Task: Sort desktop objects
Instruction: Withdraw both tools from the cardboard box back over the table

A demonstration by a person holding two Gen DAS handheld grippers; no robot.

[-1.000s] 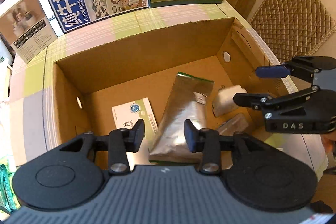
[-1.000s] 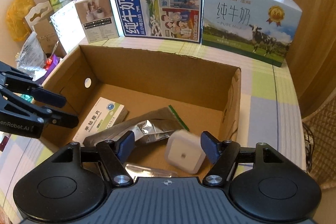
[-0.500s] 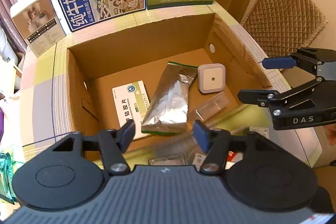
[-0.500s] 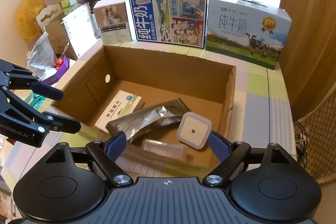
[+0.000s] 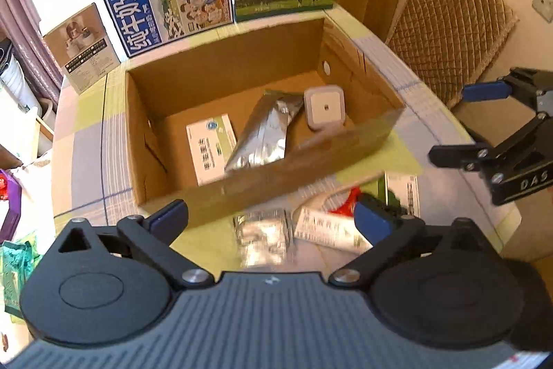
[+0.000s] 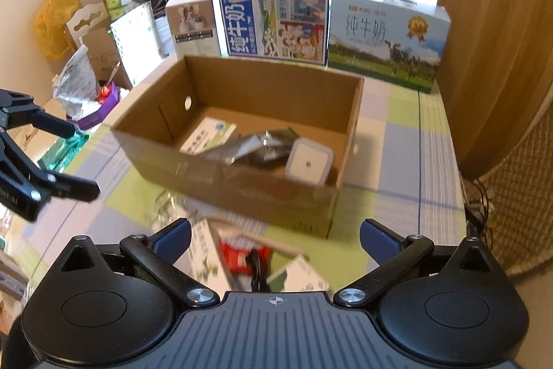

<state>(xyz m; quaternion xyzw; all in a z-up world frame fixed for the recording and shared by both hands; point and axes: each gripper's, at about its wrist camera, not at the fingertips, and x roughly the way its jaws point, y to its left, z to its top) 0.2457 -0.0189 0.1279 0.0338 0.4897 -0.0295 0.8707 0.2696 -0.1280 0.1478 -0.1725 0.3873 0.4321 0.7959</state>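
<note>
The cardboard box (image 5: 262,185) stood on the checked tabletop (image 5: 86,158), and inside it, from left to right, lay a white-green medicine carton (image 5: 211,151), a silver foil pouch (image 5: 266,134) and a square white night light (image 5: 325,109). In front of the box some things were not yet sorted: a small foil sachet (image 5: 262,230), a printed packet (image 5: 328,230) and a red wrapper (image 6: 245,258). The left hand-held gripper (image 5: 271,217) was opening, with nothing between its jaws. The right hand-held gripper (image 6: 274,237) was also opening and carried nothing. The flat sachet may slip from the pads, I think, because it is thin and lies flat on the cloth. The two grippers were near and could collide over these small things.
</note>
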